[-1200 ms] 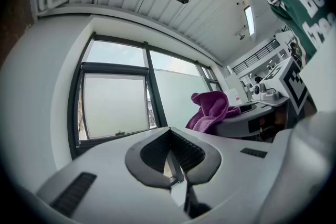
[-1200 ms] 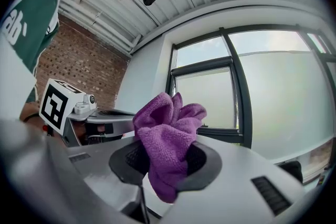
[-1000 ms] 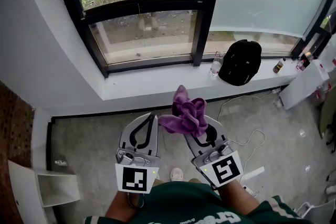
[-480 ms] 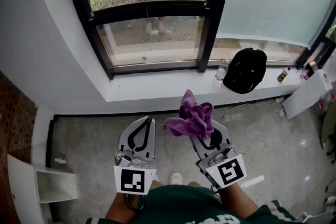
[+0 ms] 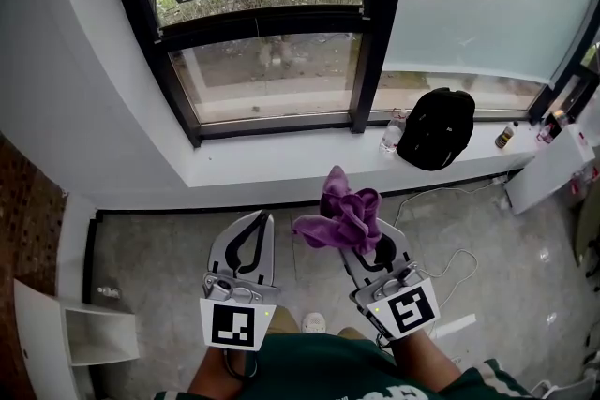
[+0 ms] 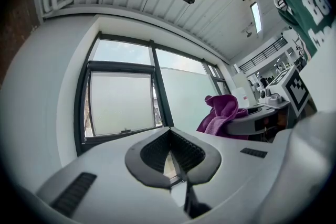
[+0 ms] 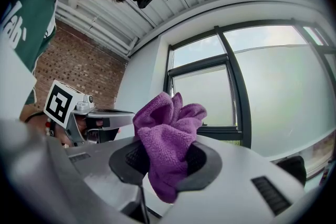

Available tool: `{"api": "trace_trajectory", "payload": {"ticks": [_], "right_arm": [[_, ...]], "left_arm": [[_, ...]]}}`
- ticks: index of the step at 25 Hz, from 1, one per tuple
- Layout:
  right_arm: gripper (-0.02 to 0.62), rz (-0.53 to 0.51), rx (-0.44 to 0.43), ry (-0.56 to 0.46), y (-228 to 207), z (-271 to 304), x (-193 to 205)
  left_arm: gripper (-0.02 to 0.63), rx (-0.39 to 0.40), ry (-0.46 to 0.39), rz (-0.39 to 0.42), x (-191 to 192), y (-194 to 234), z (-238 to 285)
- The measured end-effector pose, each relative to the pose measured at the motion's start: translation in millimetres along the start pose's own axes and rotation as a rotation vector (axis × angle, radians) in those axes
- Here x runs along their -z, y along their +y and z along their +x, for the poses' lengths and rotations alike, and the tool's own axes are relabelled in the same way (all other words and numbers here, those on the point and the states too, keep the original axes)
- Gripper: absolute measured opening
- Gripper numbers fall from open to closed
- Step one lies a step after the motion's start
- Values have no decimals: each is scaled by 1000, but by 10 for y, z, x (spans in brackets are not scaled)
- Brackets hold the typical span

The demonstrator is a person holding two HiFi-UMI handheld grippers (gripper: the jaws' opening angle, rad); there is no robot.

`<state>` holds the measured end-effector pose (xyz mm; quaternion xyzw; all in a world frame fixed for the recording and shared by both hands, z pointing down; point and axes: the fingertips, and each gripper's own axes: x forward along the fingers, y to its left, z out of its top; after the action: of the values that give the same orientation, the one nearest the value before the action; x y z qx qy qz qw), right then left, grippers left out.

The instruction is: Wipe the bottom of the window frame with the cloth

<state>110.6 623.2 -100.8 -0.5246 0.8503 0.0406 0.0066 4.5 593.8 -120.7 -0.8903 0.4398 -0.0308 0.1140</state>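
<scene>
- The black window frame (image 5: 281, 123) fills the top of the head view. Its bottom rail runs just above the white sill (image 5: 234, 171), well ahead of both tools and not yet touched.
- The right gripper (image 5: 362, 231) is held low over the floor, in front of the person. Its jaws pinch the purple cloth (image 5: 345, 206) by its middle, and bunched folds stand up above the pads and hang a little below them in the right gripper view (image 7: 168, 144).
- The left gripper (image 5: 266, 220) sits just beside it with its jaws pressed together at the tips and nothing between them.
- A black bag (image 5: 434, 126) rests on the sill to the right, with a small bottle (image 5: 391, 135) touching or just beside it.
- The cloth looks like soft, light, limp microfibre that should flatten and drag along the rail without slipping. Holding it at the centre suits this, since loose cloth ahead of the jaws can meet the frame first. A deep, firm pinch should stop it pulling free.
</scene>
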Motion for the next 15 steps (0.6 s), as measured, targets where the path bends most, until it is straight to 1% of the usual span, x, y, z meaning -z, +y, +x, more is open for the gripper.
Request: {"api": "trace_trajectory", "payload": {"ticks": [8,12,15], "right_arm": [[115,10,-15,5,-133,75,142],[115,23,-28,2,-247,264,159],[115,14,-37,12,-352,454,216]], "left_arm": [[9,10,11,25,132,5,169],[9,29,7,27,157,106,383],[9,50,5,29,217,207,611]]}}
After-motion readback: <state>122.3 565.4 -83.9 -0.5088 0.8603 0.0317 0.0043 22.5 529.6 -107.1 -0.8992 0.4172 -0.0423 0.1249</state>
